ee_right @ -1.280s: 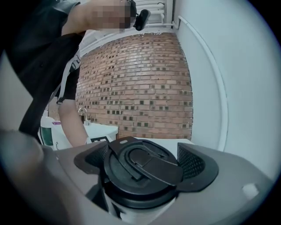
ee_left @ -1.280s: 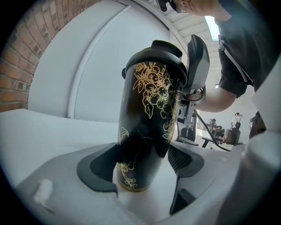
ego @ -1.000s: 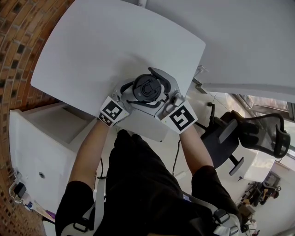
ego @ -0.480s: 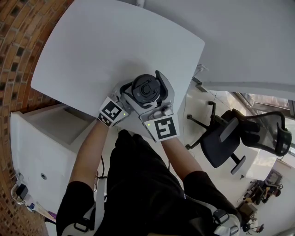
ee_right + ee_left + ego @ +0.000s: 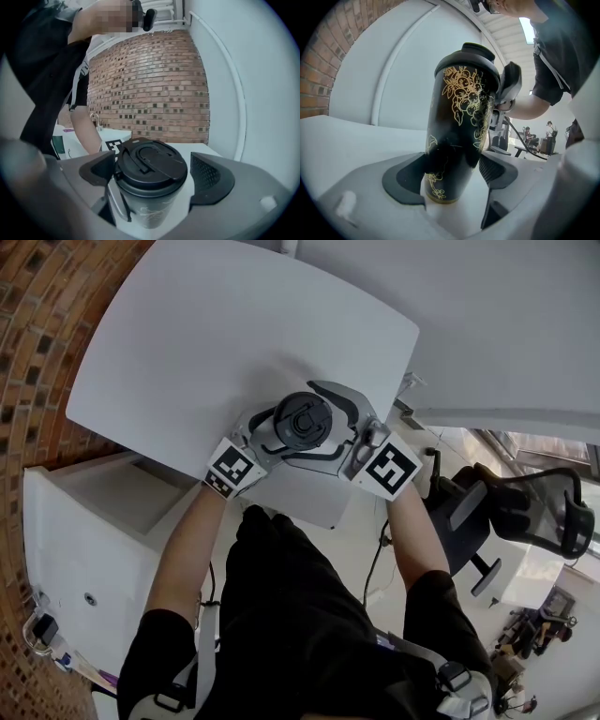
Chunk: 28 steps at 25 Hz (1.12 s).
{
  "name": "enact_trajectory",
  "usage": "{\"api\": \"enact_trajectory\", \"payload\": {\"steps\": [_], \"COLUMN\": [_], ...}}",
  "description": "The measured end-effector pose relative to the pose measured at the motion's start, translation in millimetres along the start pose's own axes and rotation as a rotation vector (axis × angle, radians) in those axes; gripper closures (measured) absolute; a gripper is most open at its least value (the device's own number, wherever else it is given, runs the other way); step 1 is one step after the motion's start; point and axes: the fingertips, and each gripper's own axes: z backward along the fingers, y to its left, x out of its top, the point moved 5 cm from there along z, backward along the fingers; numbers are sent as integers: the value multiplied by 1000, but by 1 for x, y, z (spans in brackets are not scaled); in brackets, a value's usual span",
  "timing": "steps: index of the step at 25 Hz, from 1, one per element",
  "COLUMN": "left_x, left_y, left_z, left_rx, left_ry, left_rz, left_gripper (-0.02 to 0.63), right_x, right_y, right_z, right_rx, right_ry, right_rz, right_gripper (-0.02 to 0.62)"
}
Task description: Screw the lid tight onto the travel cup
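Note:
A black travel cup [image 5: 459, 117] with a gold flower pattern stands near the front edge of the white table [image 5: 206, 334]. Its black lid [image 5: 303, 422] sits on top. My left gripper [image 5: 452, 174] is shut on the lower body of the cup, with both pads against its sides. In the head view the left gripper [image 5: 269, 434] reaches in from the lower left. My right gripper [image 5: 152, 174] straddles the lid [image 5: 151, 163] from the right. Its jaws are open, and a thin gap shows at the right pad. From above, the right gripper [image 5: 317, 424] curves round the lid.
The cup stands close to the table's near edge. A white cabinet [image 5: 89, 531] is below left, beside a brick wall [image 5: 28, 343]. A black office chair [image 5: 511, 512] stands on the floor at the right. A second white tabletop [image 5: 506, 324] fills the upper right.
The right gripper swung clockwise round the lid to the near side, then swung back out to the right. The left gripper and cup stayed put.

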Motion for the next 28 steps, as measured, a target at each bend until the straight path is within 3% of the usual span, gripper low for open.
{"api": "enact_trajectory", "payload": {"steps": [4, 7, 14, 19, 23, 26, 28], "left_x": [0, 0, -1, -5, -3, -4, -5], "left_y": [0, -2, -1, -1, 1, -1, -1], "left_z": [0, -1, 0, 1, 2, 1, 0], "left_rx": [-2, 0, -6, -12, -5, -11, -13], "left_ry": [0, -2, 1, 14, 6, 6, 14], "left_rz": [3, 3, -7, 21, 8, 16, 23], "left_gripper": [241, 241, 239, 241, 241, 241, 241], "right_x": [1, 0, 0, 2, -5, -7, -6], "right_y": [-2, -1, 4, 3, 9, 10, 10], "right_z": [-9, -10, -14, -10, -9, -9, -9], "right_rx": [91, 62, -139, -424, -607, -662, -633], "right_ry": [46, 39, -21, -170, -177, -171, -175], "right_rz": [32, 42, 28, -99, -174, -197, -195], "right_gripper": [106, 115, 114, 112, 133, 130, 127]}}
